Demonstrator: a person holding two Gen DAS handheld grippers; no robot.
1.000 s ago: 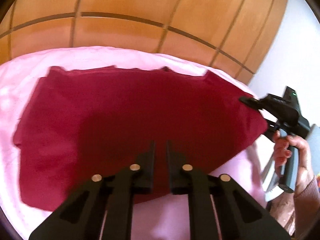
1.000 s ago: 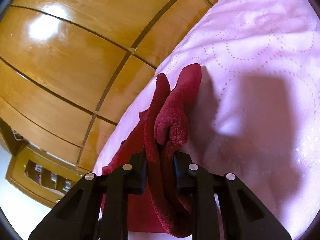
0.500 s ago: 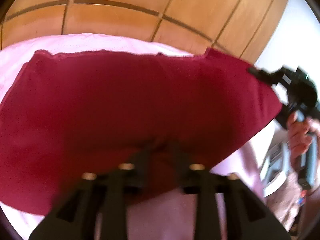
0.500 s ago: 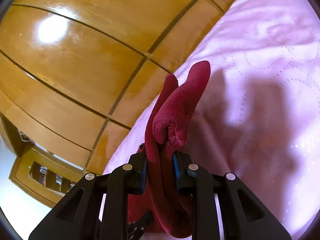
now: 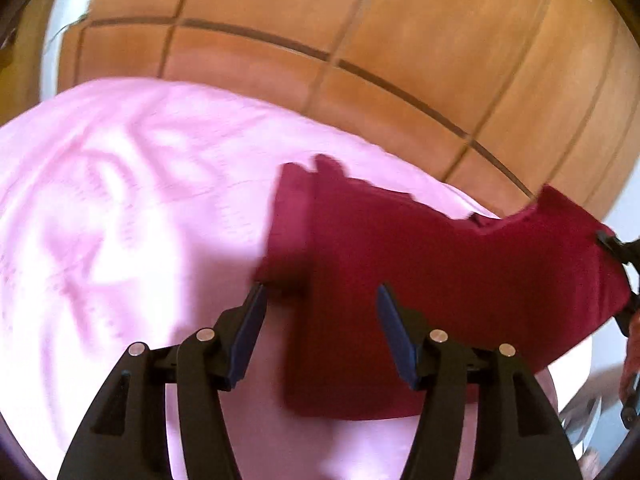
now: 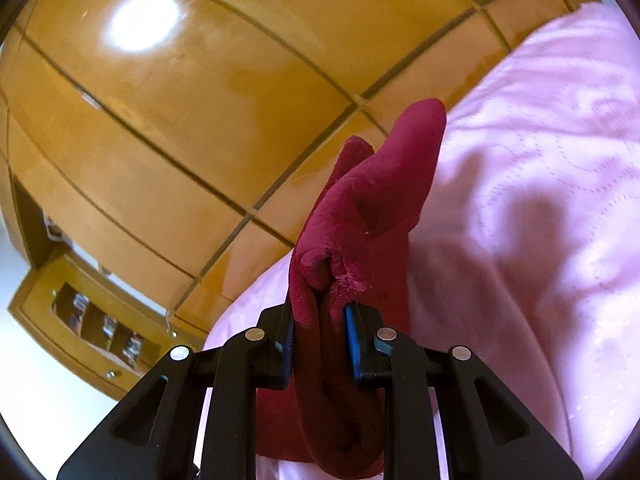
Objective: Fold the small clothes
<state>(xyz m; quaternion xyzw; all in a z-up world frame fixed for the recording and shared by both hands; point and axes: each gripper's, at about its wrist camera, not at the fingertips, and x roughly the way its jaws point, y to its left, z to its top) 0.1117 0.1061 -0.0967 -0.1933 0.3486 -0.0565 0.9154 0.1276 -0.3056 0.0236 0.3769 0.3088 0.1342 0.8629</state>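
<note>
A dark red garment (image 5: 440, 280) lies folded over on the pink quilted bedspread (image 5: 120, 220), right of centre in the left wrist view. My left gripper (image 5: 320, 320) is open and empty, with its fingers just above the garment's near left edge. My right gripper (image 6: 320, 328) is shut on a bunched edge of the red garment (image 6: 372, 208), which sticks up between its fingers. In the left wrist view the right gripper (image 5: 618, 248) holds the garment's lifted right end.
A wooden panelled headboard or wardrobe (image 5: 360, 40) rises behind the bed. A wooden cabinet with small drawers (image 6: 88, 320) stands at the left in the right wrist view. The pink bedspread (image 6: 540, 200) stretches to the right.
The left gripper let go of the garment and opened. The garment went from spread wide to folded over toward the right. The right gripper kept its hold and lifted slightly.
</note>
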